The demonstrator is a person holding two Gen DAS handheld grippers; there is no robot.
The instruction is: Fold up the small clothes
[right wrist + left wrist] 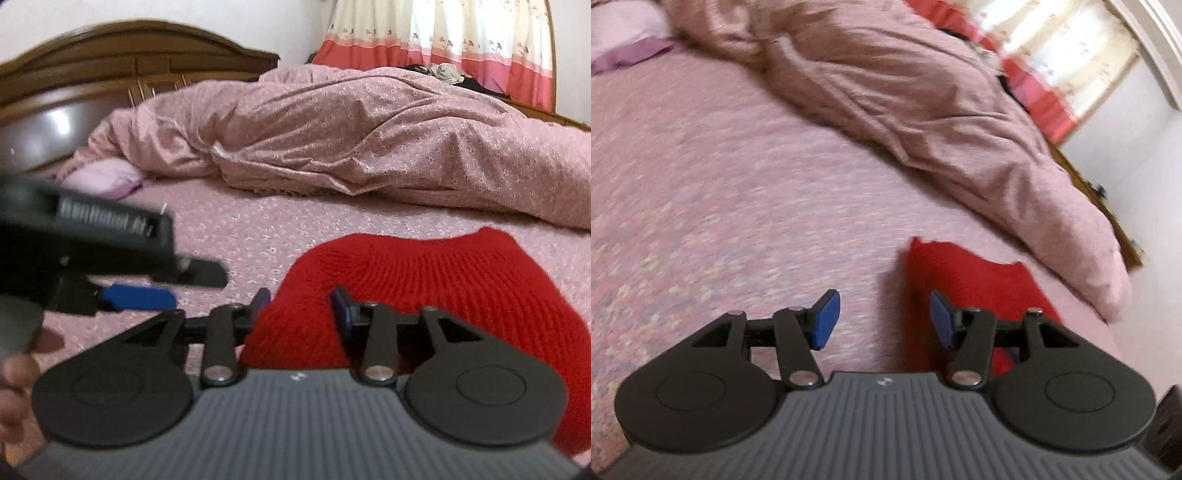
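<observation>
A red knit garment lies flat on the pink flowered bedsheet, close in front of me. My right gripper stands over its near left corner, with a hump of the red knit lying between its blue pads; the jaws stand apart and do not squeeze it. My left gripper is open and empty over bare sheet, just left of the garment's edge. In the right wrist view one blue pad of the left gripper shows blurred at the left.
A crumpled pink duvet fills the far half of the bed. A lilac pillow lies by the wooden headboard. Red-and-white curtains hang behind. A hand shows at the lower left.
</observation>
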